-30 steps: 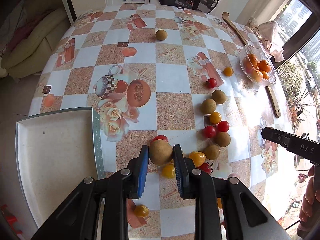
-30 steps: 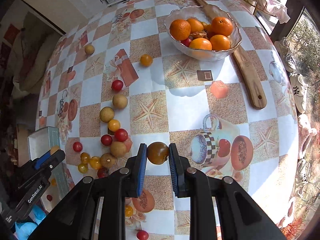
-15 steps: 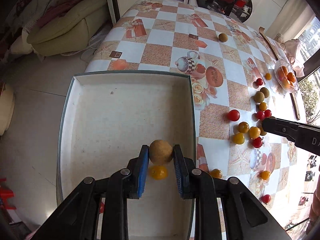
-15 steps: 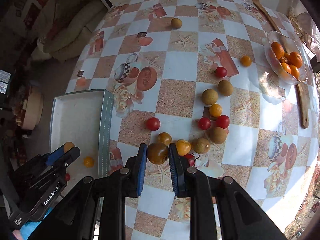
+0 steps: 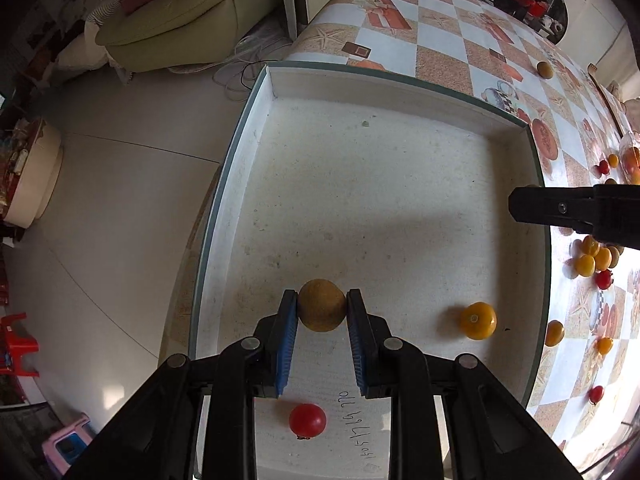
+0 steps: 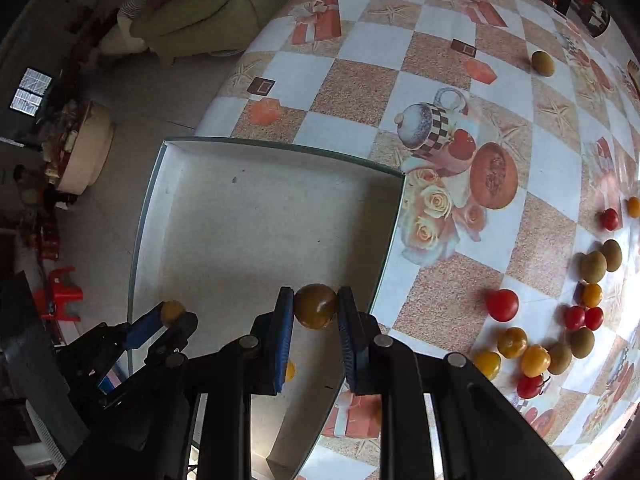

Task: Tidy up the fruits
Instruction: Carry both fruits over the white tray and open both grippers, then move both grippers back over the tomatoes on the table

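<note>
At the table's near-left corner sits a shallow white tray (image 5: 400, 184); over its floor the left gripper (image 5: 322, 308) is clamped on a tan-brown round fruit (image 5: 322, 305), while a red cherry tomato (image 5: 307, 420) and a yellow tomato (image 5: 477, 320) lie loose inside the tray. Further right, above the tray's right rim, the right gripper (image 6: 316, 308) is pinched tight on a dark olive-brown tomato (image 6: 315, 306). On the checked tablecloth (image 6: 360, 80) beyond, red, yellow and brown fruits (image 6: 520, 344) lie scattered, well apart from the tray.
</note>
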